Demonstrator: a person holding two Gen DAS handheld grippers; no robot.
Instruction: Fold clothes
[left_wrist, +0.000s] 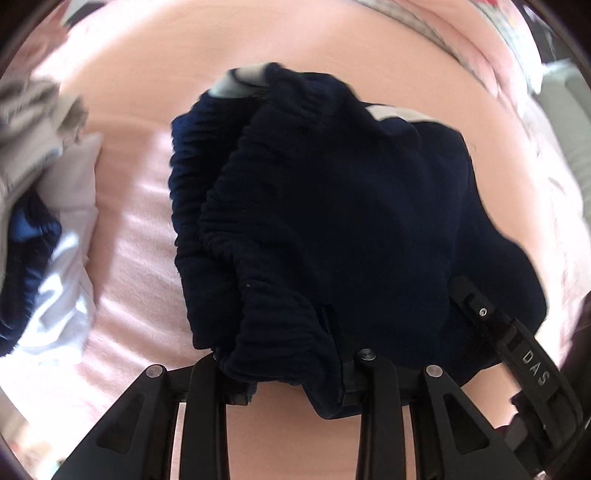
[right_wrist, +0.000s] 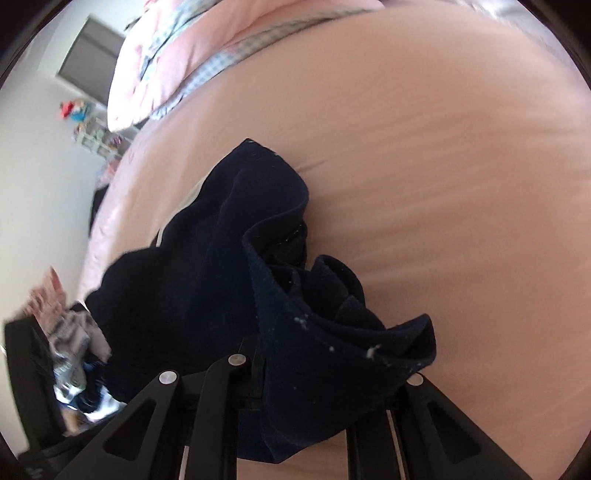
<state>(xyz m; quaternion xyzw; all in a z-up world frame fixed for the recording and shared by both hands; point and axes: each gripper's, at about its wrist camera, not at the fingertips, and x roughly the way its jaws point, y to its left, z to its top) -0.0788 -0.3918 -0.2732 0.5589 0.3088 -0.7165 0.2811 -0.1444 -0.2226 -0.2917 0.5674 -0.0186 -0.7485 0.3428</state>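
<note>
A navy garment (left_wrist: 332, 206) with a gathered elastic waistband (left_wrist: 229, 206) hangs bunched over the pink bed sheet (left_wrist: 140, 229). My left gripper (left_wrist: 280, 354) is shut on the waistband end, which spills over its fingers. My right gripper (left_wrist: 480, 310) enters that view from the lower right and pinches the same cloth's far edge. In the right wrist view the navy garment (right_wrist: 207, 280) drapes in folds over my right gripper (right_wrist: 280, 369), which is shut on it with one finger hidden under the cloth. Pale trim (left_wrist: 391, 112) shows at the garment's upper edge.
A heap of grey, white and blue clothes (left_wrist: 44, 206) lies at the sheet's left side. A pink patterned duvet (right_wrist: 177, 62) is bunched at the head of the bed. Beyond the bed edge stand a white wall, a small shelf with toys (right_wrist: 88, 122) and more clothes (right_wrist: 70, 350).
</note>
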